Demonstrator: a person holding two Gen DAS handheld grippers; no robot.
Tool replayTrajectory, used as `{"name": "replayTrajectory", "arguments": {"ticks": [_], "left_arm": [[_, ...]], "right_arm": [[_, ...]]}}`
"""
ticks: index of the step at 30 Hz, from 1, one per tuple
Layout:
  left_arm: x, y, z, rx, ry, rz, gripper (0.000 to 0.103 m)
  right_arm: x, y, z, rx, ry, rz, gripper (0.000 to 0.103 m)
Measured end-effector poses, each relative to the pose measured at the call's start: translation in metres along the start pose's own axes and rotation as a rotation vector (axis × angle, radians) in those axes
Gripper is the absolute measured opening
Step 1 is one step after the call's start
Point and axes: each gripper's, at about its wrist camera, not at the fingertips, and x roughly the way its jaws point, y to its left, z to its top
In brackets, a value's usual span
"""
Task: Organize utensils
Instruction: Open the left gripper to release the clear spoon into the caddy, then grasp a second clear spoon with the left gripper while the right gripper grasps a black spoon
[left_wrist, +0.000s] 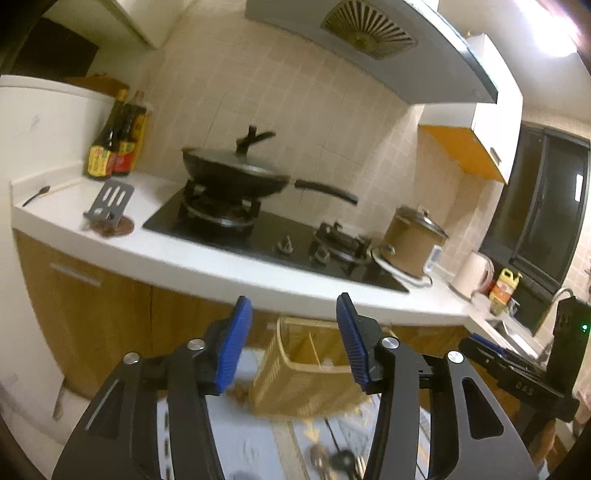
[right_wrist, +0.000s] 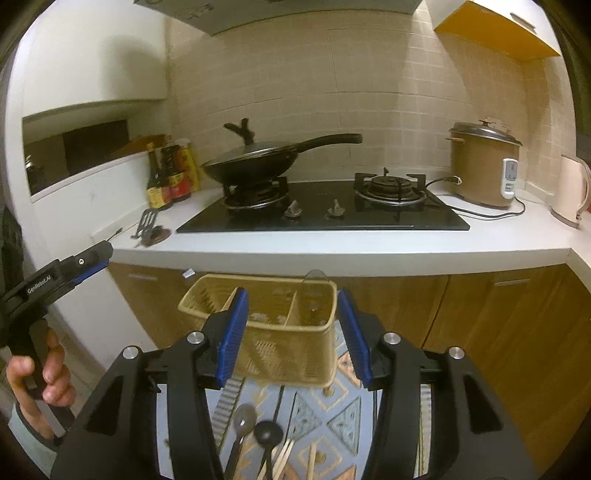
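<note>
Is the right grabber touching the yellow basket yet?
Apart. In the right wrist view the right gripper stands open with its blue pads clear of the basket walls.

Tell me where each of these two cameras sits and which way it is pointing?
Left wrist: rides on the left tool, tilted, aimed at the counter and wok; its own open blue fingers show, plus part of the right tool.
Right wrist: rides on the right tool, facing the stove squarely; its open fingers, the left tool and the hand holding it show.
Shared: wok, rice cooker, utensil basket.
</note>
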Motion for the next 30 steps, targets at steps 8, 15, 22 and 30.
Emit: {"name": "replayTrajectory", "arguments": {"ticks": [8,15,22,30], "left_arm": [[-0.009,0.01,-0.036,-0.004,0.295,0.039,0.046],[0.024,0.054,-0.097,-0.177,0.565,0.036,0.046],[0.054,0.085,-0.137,-0.343,0.669,0.067,0.047],[0.078,0.07,-0.149,-0.332,0.684,0.108,0.047]], "right_arm": [[-0.015,0.031,-0.022,-0.043,0.122,0.067,0.047],[0.016,0.039,-0.055,-0.003,0.319,0.118,0.047],[0.074,0.023,-0.109,0.21,0.612,0.253,0.047],[0.092,0.014,-0.133,0.255,0.665,0.262,0.047]]}}
